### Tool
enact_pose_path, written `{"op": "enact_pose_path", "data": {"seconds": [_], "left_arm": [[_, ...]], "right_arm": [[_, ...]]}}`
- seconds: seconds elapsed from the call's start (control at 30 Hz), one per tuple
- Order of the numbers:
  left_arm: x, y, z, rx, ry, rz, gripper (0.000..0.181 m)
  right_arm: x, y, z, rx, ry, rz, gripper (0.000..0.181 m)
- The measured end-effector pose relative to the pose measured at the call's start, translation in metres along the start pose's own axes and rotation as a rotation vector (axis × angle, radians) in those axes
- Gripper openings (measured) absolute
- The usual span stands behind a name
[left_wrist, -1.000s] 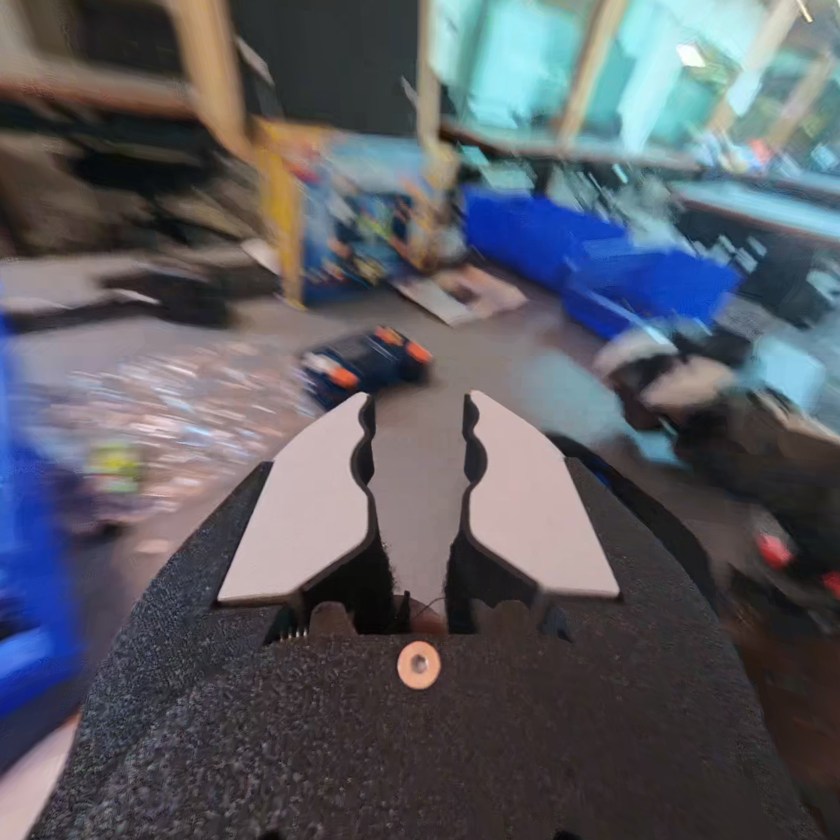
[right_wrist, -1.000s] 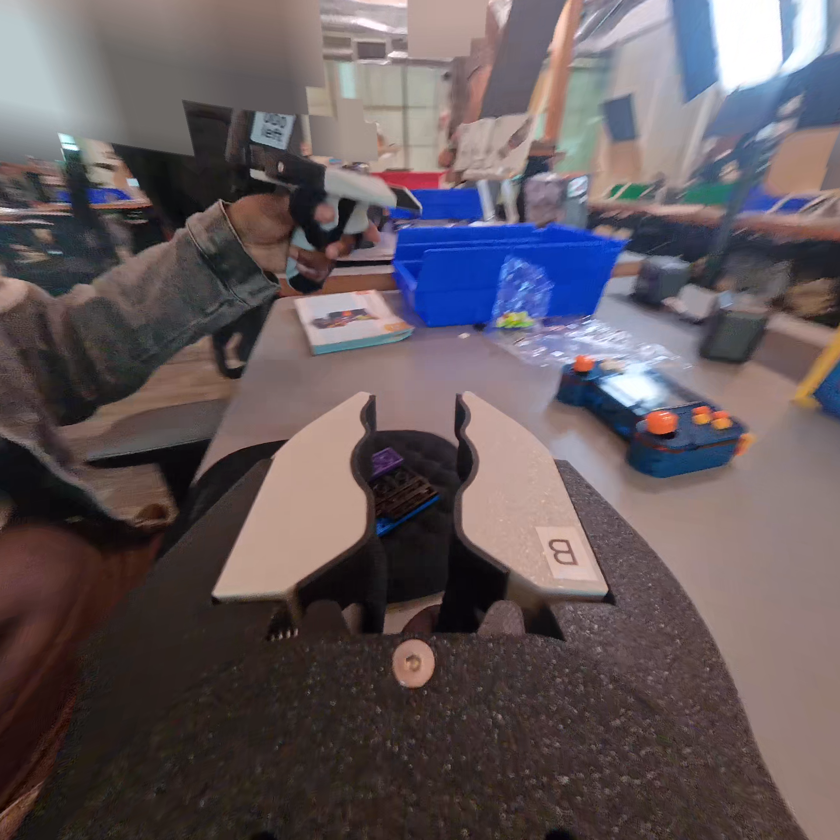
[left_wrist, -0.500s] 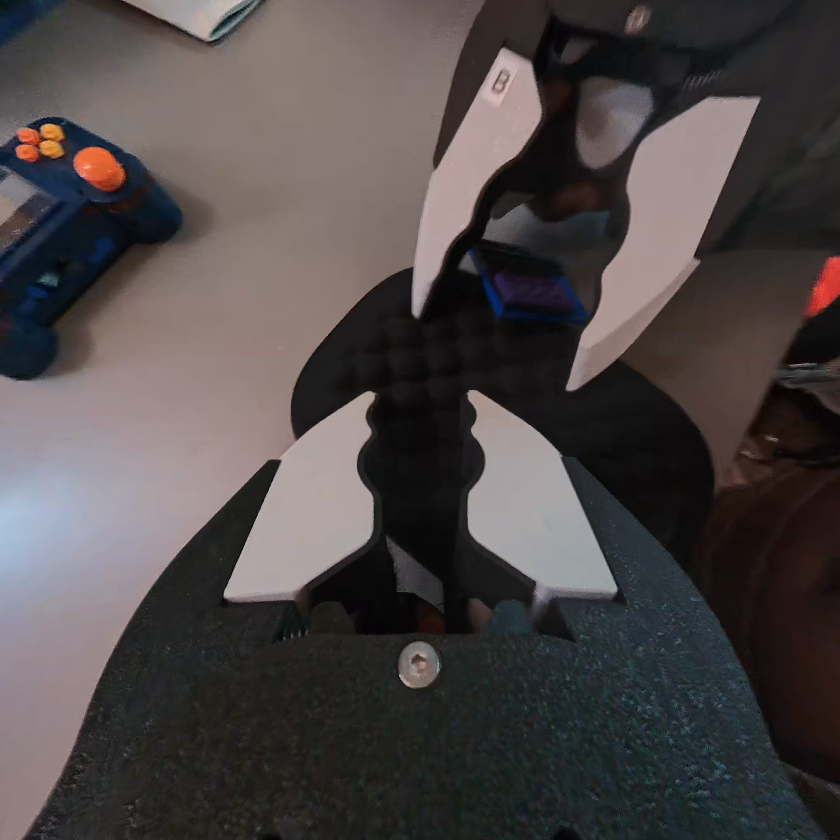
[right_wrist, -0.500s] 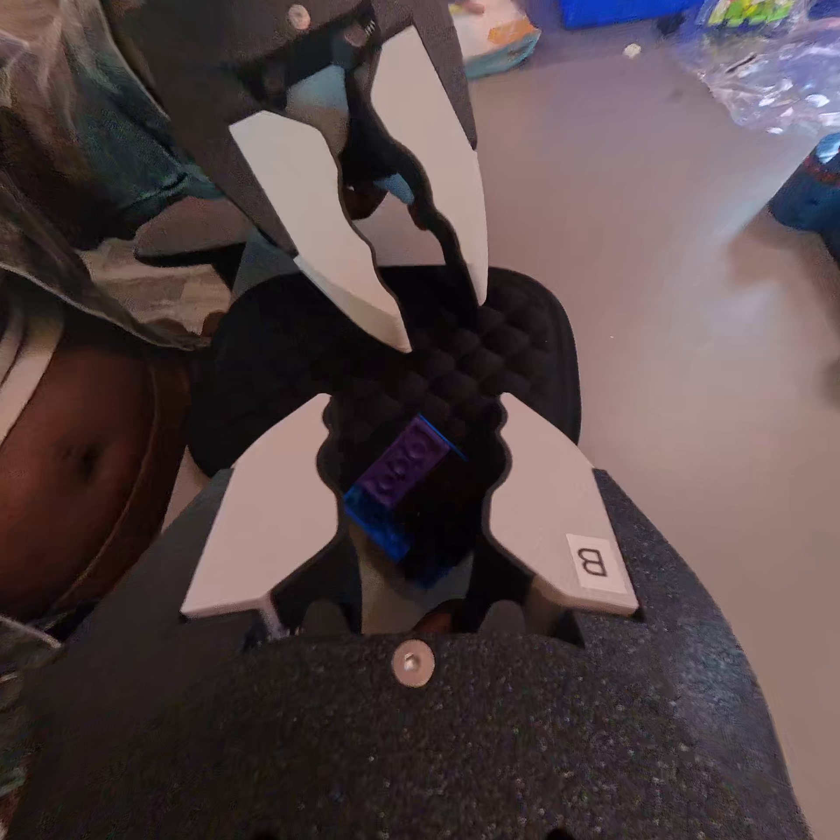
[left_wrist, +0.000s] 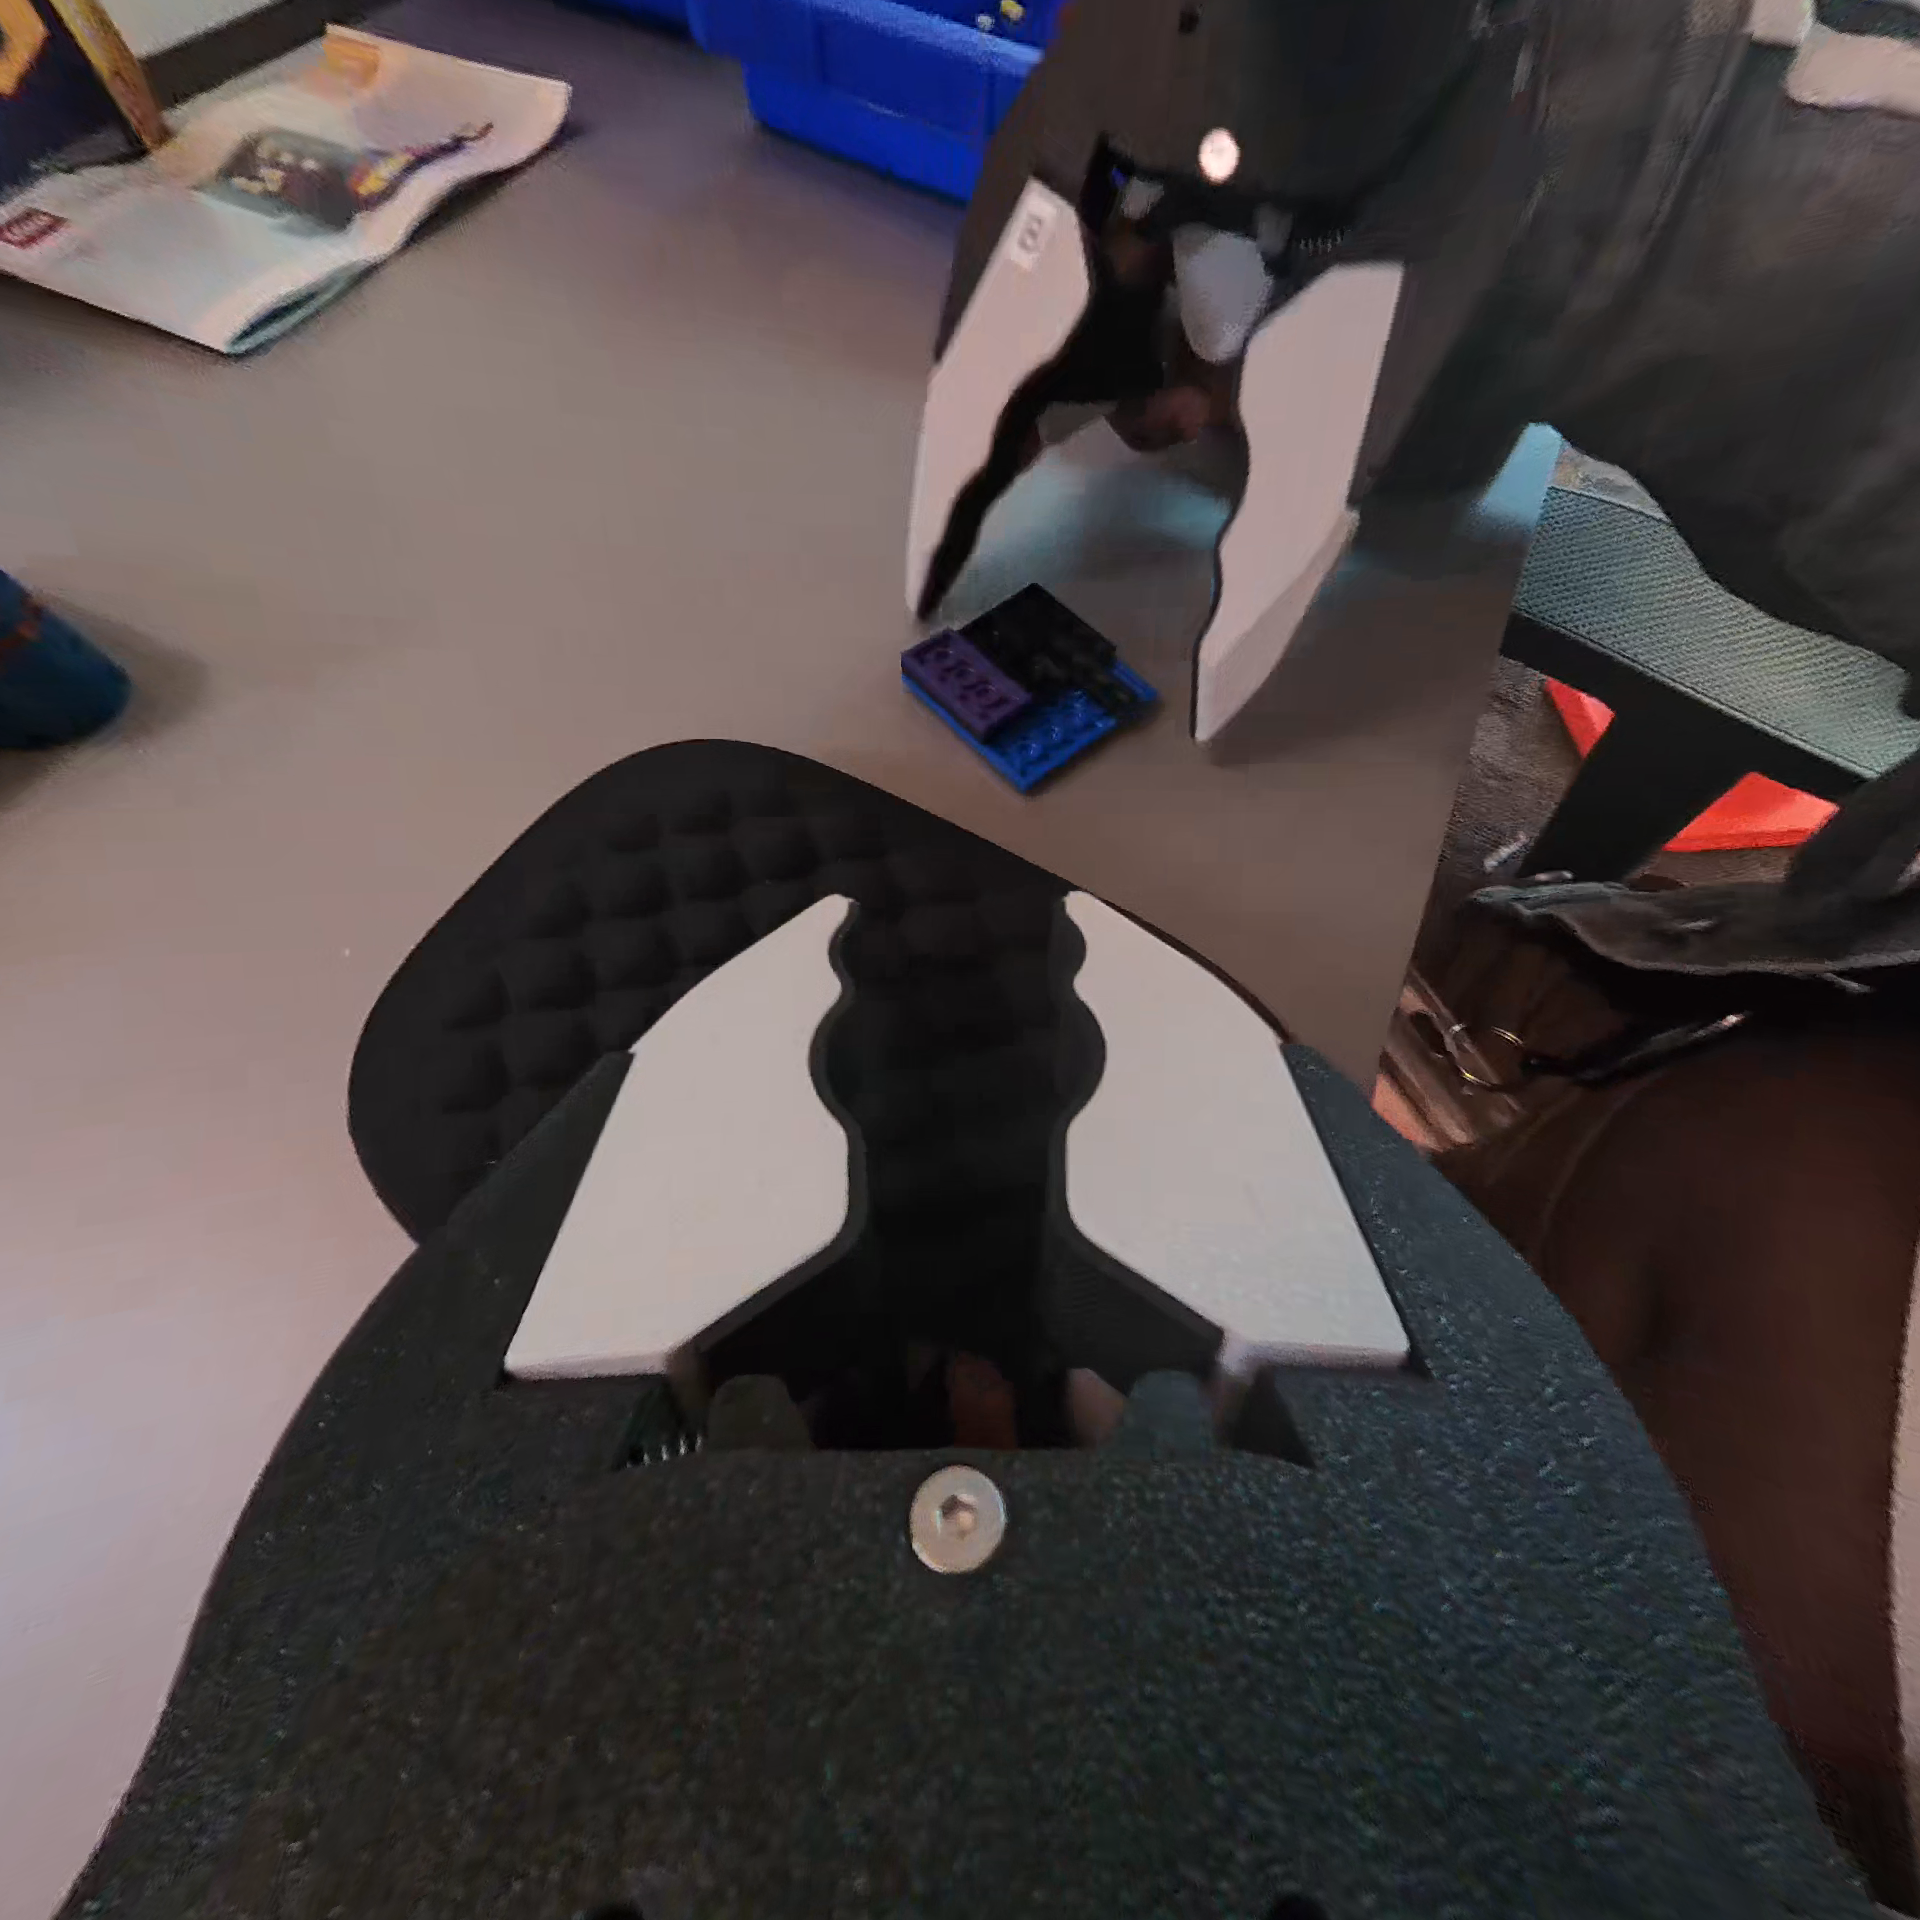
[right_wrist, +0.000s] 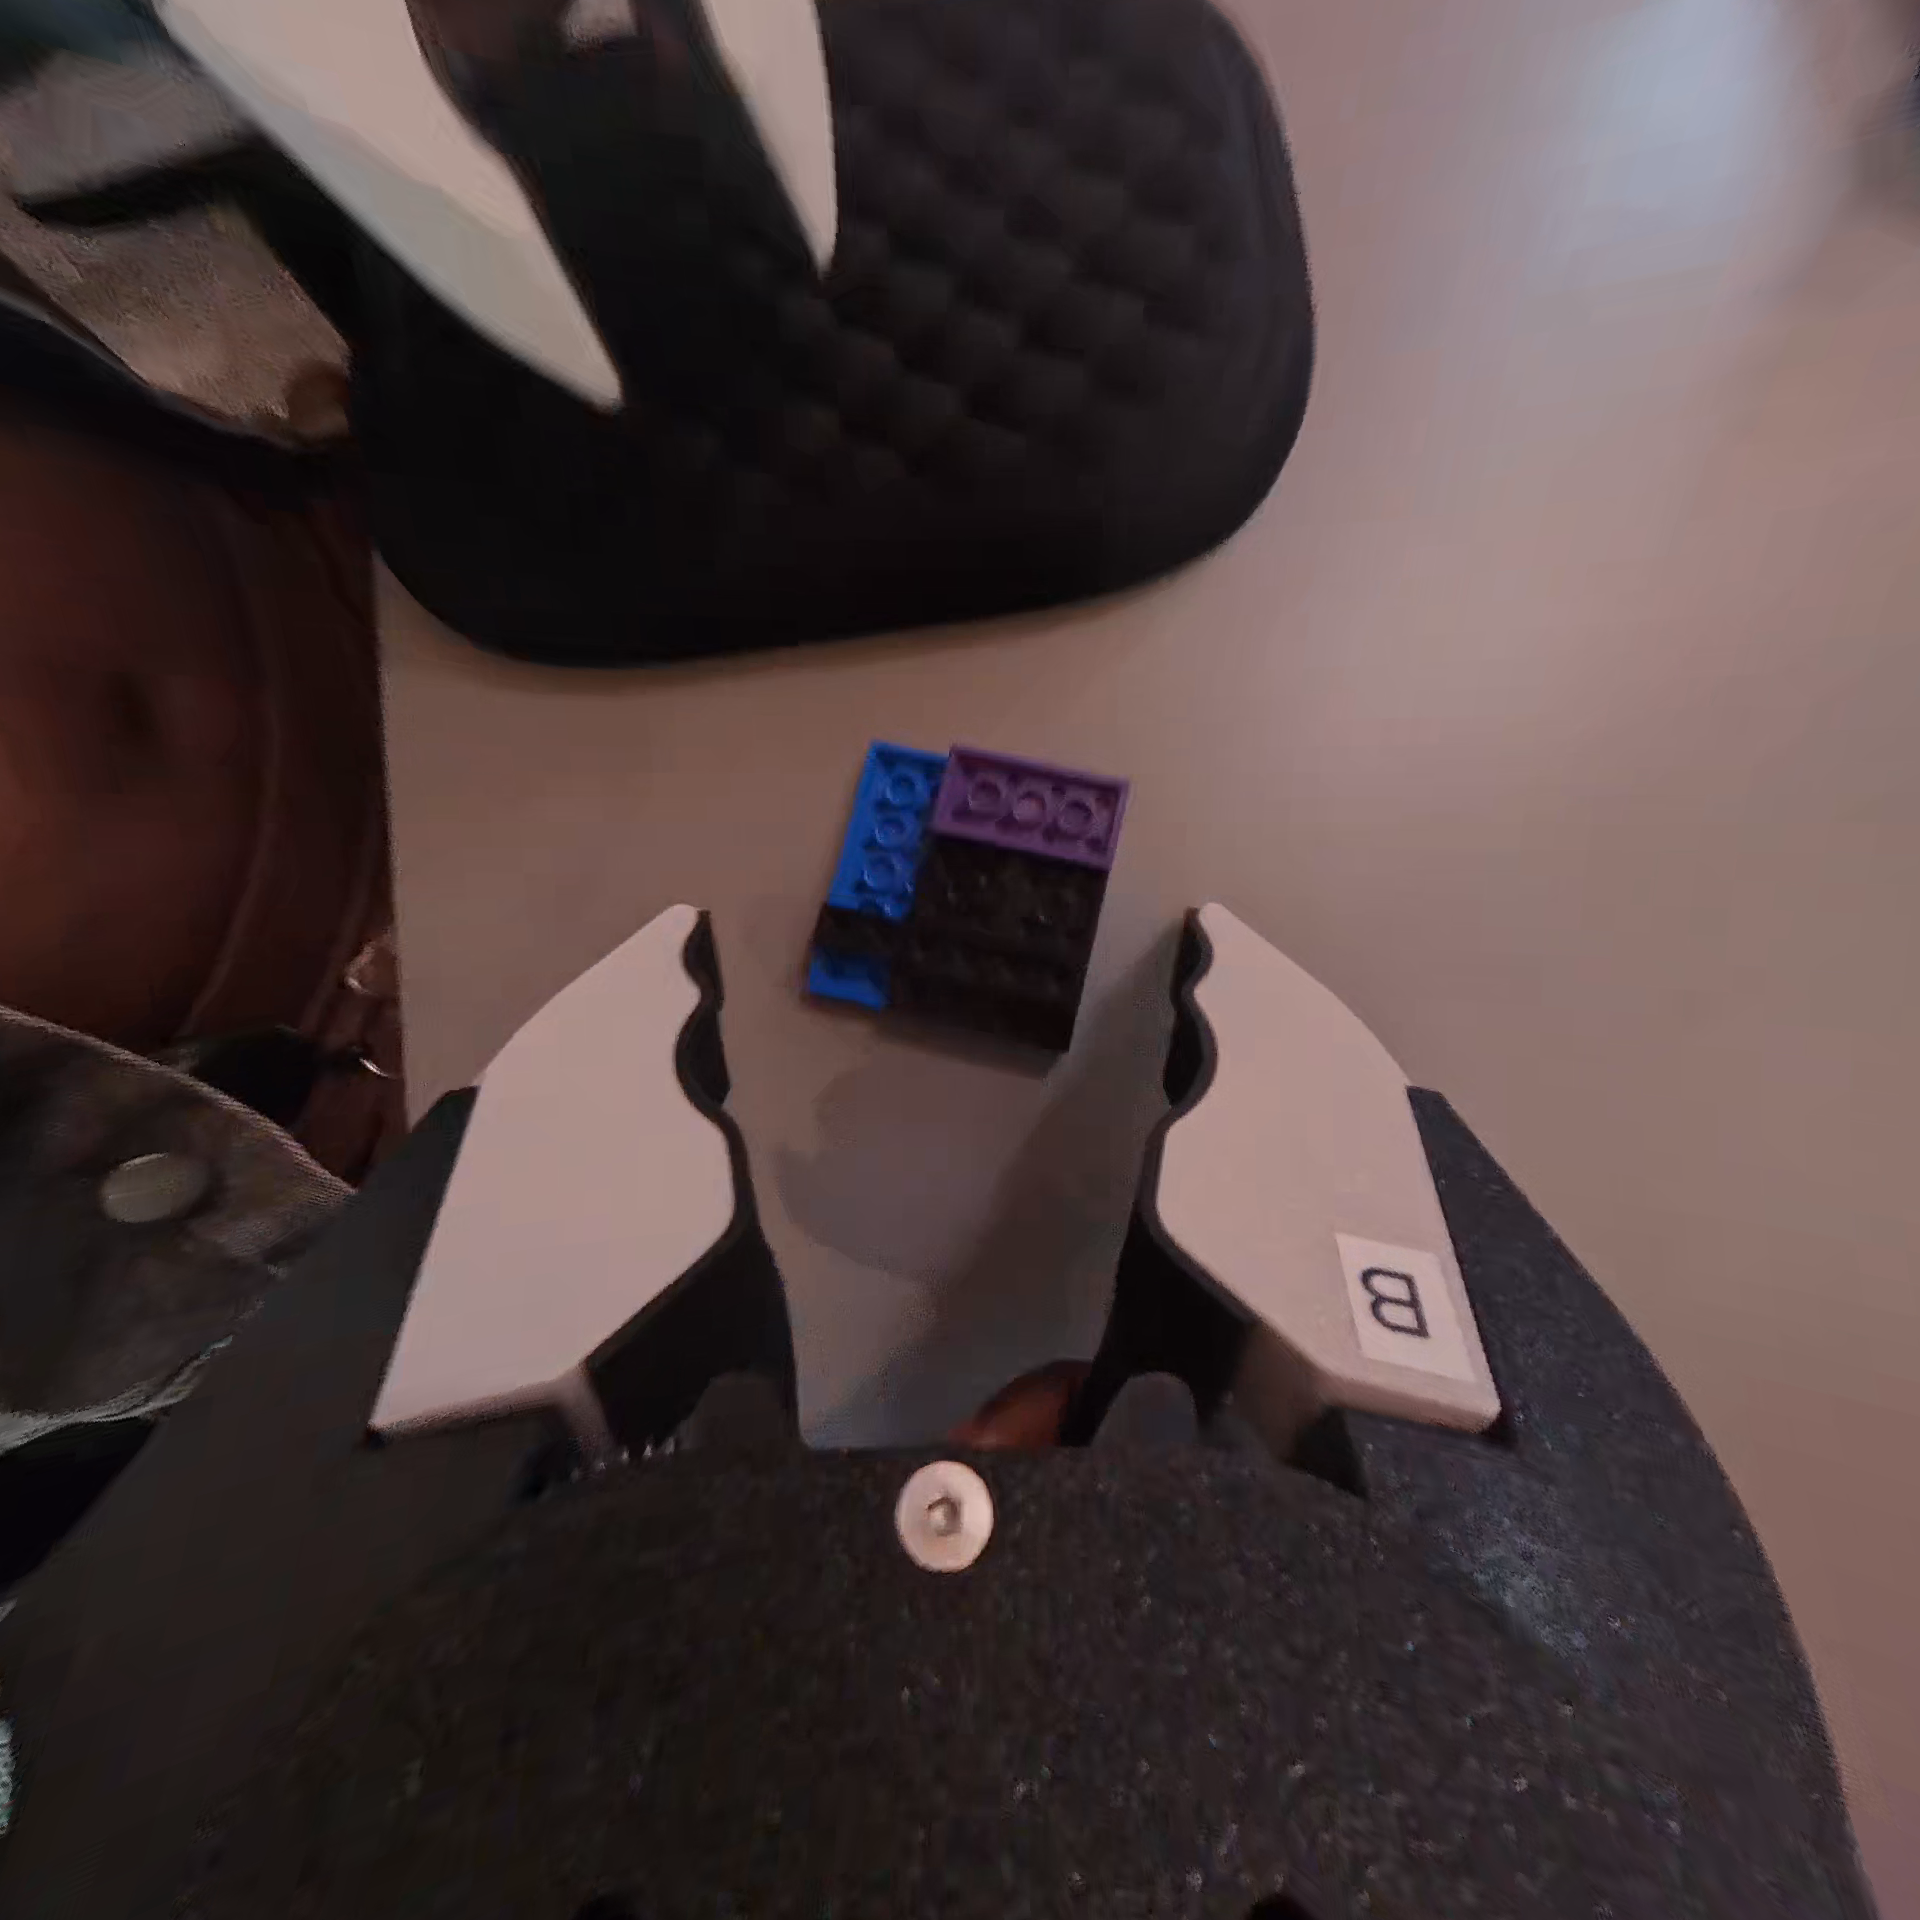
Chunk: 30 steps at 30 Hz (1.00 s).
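Note:
A small brick assembly (right_wrist: 966, 894), a blue plate with a purple brick and black bricks on it, lies flat on the grey table (right_wrist: 1455, 831). My right gripper (right_wrist: 945, 925) is open and empty, its fingertips on either side of the assembly's near edge and just above it. In the left wrist view the assembly (left_wrist: 1023, 686) sits under the open right gripper (left_wrist: 1060, 665). My left gripper (left_wrist: 956, 914) is open and empty over a black dimpled foam pad (left_wrist: 623, 935). The right wrist view shows the left gripper (right_wrist: 717, 332) above that pad (right_wrist: 1039, 416).
A booklet (left_wrist: 281, 197) and a blue bin (left_wrist: 883, 94) lie at the far side of the table. A dark blue toy (left_wrist: 52, 675) shows at the left edge. A person's leg (left_wrist: 1714, 1299) and a grey seat (left_wrist: 1683, 644) are at the right, off the table edge. The dark blue toy (left_wrist: 52, 675) is about equally far from each gripper, around 20 cm.
Both grippers swung down from facing the room to facing the table. The brick assembly lay on the foam pad half a second ago; now it lies on bare table beside it. The right jaws stand wider.

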<state>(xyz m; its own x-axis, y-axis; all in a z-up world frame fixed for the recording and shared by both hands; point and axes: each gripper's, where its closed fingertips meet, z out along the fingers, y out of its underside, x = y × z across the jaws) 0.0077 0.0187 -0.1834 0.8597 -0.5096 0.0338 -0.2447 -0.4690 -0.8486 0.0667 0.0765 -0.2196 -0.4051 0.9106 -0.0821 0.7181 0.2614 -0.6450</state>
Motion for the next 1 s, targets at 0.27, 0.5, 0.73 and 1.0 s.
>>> {"op": "enact_pose_path", "data": {"seconds": [0.27, 0.5, 0.73, 1.0], "left_arm": [[-0.04, -0.014, -0.03, 0.127, -0.202, -0.032, 0.037], [-0.063, -0.002, -0.047, 0.117, -0.262, -0.177, 0.031], [-0.064, 0.033, -0.037, -0.122, -0.283, -0.176, 0.023], [-0.084, 0.026, -0.029, -0.131, -0.29, -0.093, 0.021]], "right_arm": [[0.018, -0.054, 0.002, 0.334, 0.261, 0.298, 0.052], [-0.003, -0.114, 0.051, 0.474, 0.215, 0.49, 0.064], [0.008, -0.097, 0.024, 0.382, 0.15, 0.347, 0.047], [-0.03, -0.098, 0.05, 0.288, -0.005, 0.241, 0.041]]}}
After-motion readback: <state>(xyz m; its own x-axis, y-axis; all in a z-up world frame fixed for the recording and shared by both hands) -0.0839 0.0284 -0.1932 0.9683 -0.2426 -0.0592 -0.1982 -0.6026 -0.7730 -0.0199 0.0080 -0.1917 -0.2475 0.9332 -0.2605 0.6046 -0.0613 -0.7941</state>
